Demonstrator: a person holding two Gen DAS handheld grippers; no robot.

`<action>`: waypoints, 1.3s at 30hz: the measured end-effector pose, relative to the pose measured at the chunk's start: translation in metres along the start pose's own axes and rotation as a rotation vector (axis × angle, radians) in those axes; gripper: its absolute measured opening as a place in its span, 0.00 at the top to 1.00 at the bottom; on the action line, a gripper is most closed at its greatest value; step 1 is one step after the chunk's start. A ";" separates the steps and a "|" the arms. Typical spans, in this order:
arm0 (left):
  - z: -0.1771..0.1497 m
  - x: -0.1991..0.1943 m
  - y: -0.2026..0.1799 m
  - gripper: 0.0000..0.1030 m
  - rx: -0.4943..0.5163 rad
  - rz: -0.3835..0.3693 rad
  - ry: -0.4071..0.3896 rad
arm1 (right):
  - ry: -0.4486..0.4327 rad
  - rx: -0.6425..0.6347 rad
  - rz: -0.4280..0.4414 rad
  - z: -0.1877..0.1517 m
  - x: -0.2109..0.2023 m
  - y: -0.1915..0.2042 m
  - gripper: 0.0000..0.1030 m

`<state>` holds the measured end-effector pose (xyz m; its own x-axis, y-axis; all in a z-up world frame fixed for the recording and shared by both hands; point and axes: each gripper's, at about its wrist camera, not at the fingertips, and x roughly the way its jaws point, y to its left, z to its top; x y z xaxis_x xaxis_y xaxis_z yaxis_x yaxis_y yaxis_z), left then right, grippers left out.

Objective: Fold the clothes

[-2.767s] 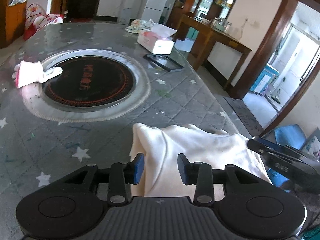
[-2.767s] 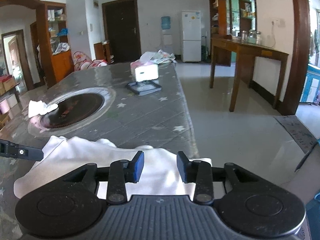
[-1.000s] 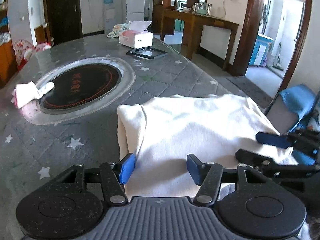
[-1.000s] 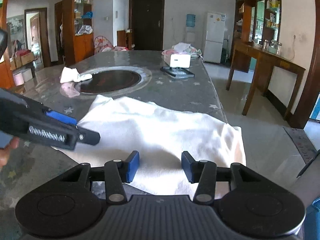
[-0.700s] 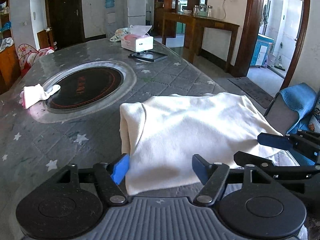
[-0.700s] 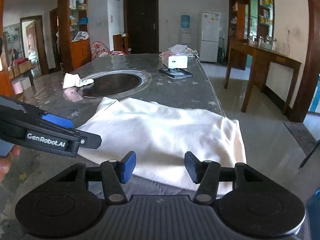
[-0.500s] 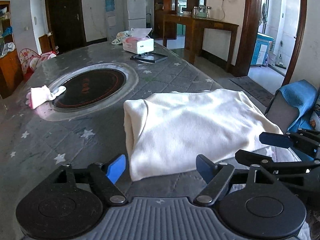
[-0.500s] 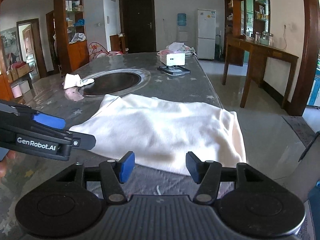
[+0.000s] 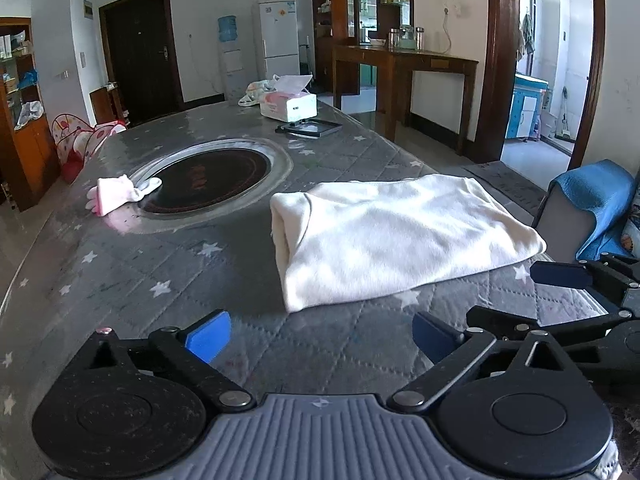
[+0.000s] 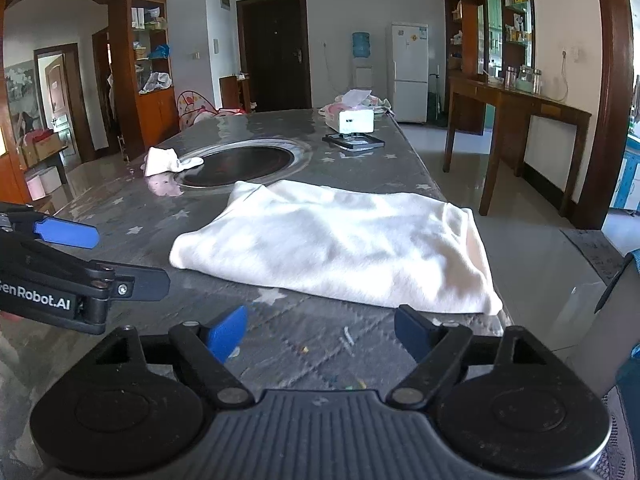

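left wrist view: folded cream garment (image 9: 396, 240) is lying flat on the grey star-print table (image 9: 120, 272), centre right of the frame, its right end reaching the table's edge. left gripper (image 9: 322, 332) is hovering in the lower centre, short of the garment's near edge; its fingers (image 9: 208, 336) are spreading wide, released, with only bare table between them. right gripper (image 9: 560, 300) is showing at the right edge, just past the garment's near right corner, not touching it.

right wrist view: same garment (image 10: 340, 248) is sitting mid frame, right end at the table (image 10: 120, 208) edge, floor beyond. right gripper (image 10: 320, 334) is in the lower centre, fingers (image 10: 226, 334) opening, nothing in the gap, cloth just beyond the tips. left gripper (image 10: 92, 256) is entering from the left edge, also clear of the cloth.

behind the garment: round dark cooktop (image 9: 208, 176) is set into the table; small pink-and-white cloth (image 9: 116, 194) is lying on its left rim. tissue box (image 9: 288, 104) and a flat black tray (image 9: 310, 127) are sitting toward the far end, upper centre. blue-covered chair (image 9: 592, 208) is standing at the right edge of the left view.
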<state>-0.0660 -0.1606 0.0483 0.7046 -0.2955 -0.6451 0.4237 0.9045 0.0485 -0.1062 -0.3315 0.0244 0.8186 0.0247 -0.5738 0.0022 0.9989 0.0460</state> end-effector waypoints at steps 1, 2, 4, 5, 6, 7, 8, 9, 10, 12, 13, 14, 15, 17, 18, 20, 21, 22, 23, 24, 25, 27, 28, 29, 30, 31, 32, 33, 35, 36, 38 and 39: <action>-0.002 -0.003 0.001 0.01 -0.001 0.003 -0.002 | 0.000 0.001 0.001 -0.001 -0.002 0.002 0.19; -0.004 -0.005 0.002 0.00 -0.004 0.002 -0.002 | 0.001 0.003 0.002 -0.003 -0.003 0.003 0.18; -0.009 -0.008 0.003 0.00 -0.014 0.001 0.001 | 0.001 0.008 0.004 -0.006 -0.006 0.006 0.15; -0.011 -0.010 0.004 0.00 -0.018 0.002 0.002 | 0.000 0.010 0.003 -0.007 -0.007 0.007 0.11; -0.013 -0.011 0.004 0.00 -0.021 0.004 0.003 | -0.001 0.010 0.000 -0.008 -0.008 0.008 0.11; -0.015 -0.012 0.005 0.00 -0.024 0.005 0.004 | -0.001 0.010 -0.002 -0.009 -0.009 0.010 0.11; -0.017 -0.014 0.006 0.00 -0.029 0.006 0.004 | -0.002 0.012 -0.002 -0.011 -0.010 0.011 0.10; -0.020 -0.015 0.007 0.00 -0.033 0.006 0.008 | -0.003 0.015 -0.001 -0.011 -0.011 0.011 0.09; -0.022 -0.016 0.007 0.00 -0.037 0.005 0.012 | -0.003 0.019 -0.001 -0.012 -0.012 0.012 0.08; -0.027 -0.018 0.007 0.00 -0.042 0.001 0.017 | -0.001 0.025 0.001 -0.014 -0.013 0.012 0.08; -0.029 -0.019 0.006 0.00 -0.042 0.004 0.016 | 0.000 0.025 0.001 -0.015 -0.013 0.013 0.08; -0.032 -0.020 0.006 0.00 -0.042 0.008 0.015 | 0.001 0.024 -0.002 -0.017 -0.014 0.014 0.08; -0.034 -0.021 0.005 0.00 -0.041 0.012 0.014 | 0.002 0.021 -0.005 -0.019 -0.014 0.015 0.07; -0.039 -0.022 0.005 0.00 -0.043 0.017 0.015 | 0.009 0.021 -0.010 -0.023 -0.014 0.016 0.07; -0.041 -0.023 0.005 0.00 -0.046 0.018 0.017 | 0.012 0.022 -0.010 -0.024 -0.014 0.016 0.07; -0.044 -0.023 0.006 0.00 -0.053 0.018 0.021 | 0.015 0.023 -0.009 -0.027 -0.015 0.017 0.07; -0.046 -0.023 0.006 0.00 -0.056 0.018 0.023 | 0.016 0.022 -0.009 -0.028 -0.015 0.017 0.06; -0.048 -0.024 0.007 0.00 -0.060 0.017 0.025 | 0.016 0.020 -0.011 -0.029 -0.016 0.018 0.04; -0.049 -0.024 0.007 0.00 -0.062 0.017 0.026 | 0.016 0.018 -0.013 -0.029 -0.017 0.019 0.03; -0.050 -0.024 0.008 0.00 -0.067 0.019 0.026 | 0.016 0.015 -0.014 -0.029 -0.017 0.019 0.03; -0.051 -0.025 0.009 0.00 -0.072 0.020 0.026 | 0.015 0.014 -0.015 -0.030 -0.017 0.020 0.03; -0.054 -0.026 0.009 0.00 -0.075 0.023 0.028 | 0.014 0.012 -0.020 -0.030 -0.018 0.021 0.01; -0.054 -0.026 0.009 0.00 -0.076 0.025 0.027 | 0.013 0.011 -0.022 -0.031 -0.018 0.022 0.00; -0.055 -0.026 0.009 0.00 -0.077 0.027 0.026 | 0.012 0.010 -0.024 -0.031 -0.018 0.023 0.00; -0.056 -0.026 0.009 0.00 -0.078 0.028 0.026 | 0.011 0.010 -0.026 -0.032 -0.018 0.023 0.00; -0.057 -0.027 0.009 0.00 -0.079 0.030 0.026 | 0.010 0.012 -0.028 -0.032 -0.018 0.024 0.00; -0.058 -0.027 0.009 0.00 -0.081 0.032 0.026 | 0.010 0.013 -0.029 -0.033 -0.018 0.024 0.00; -0.059 -0.027 0.008 0.00 -0.080 0.031 0.026 | 0.009 0.014 -0.030 -0.033 -0.018 0.024 0.00; -0.061 -0.027 0.007 0.00 -0.077 0.031 0.027 | 0.010 0.017 -0.035 -0.035 -0.019 0.024 0.00; -0.061 -0.027 0.006 0.00 -0.074 0.032 0.027 | 0.010 0.017 -0.037 -0.036 -0.019 0.024 0.00; -0.062 -0.027 0.004 0.00 -0.058 0.041 0.021 | 0.008 0.014 -0.043 -0.037 -0.020 0.023 0.00; -0.062 -0.027 0.003 0.00 -0.049 0.046 0.017 | 0.006 0.014 -0.045 -0.038 -0.020 0.023 0.00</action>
<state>-0.1190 -0.1308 0.0188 0.7127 -0.2484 -0.6560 0.3622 0.9312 0.0409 -0.1443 -0.3076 0.0060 0.8139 -0.0197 -0.5807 0.0468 0.9984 0.0317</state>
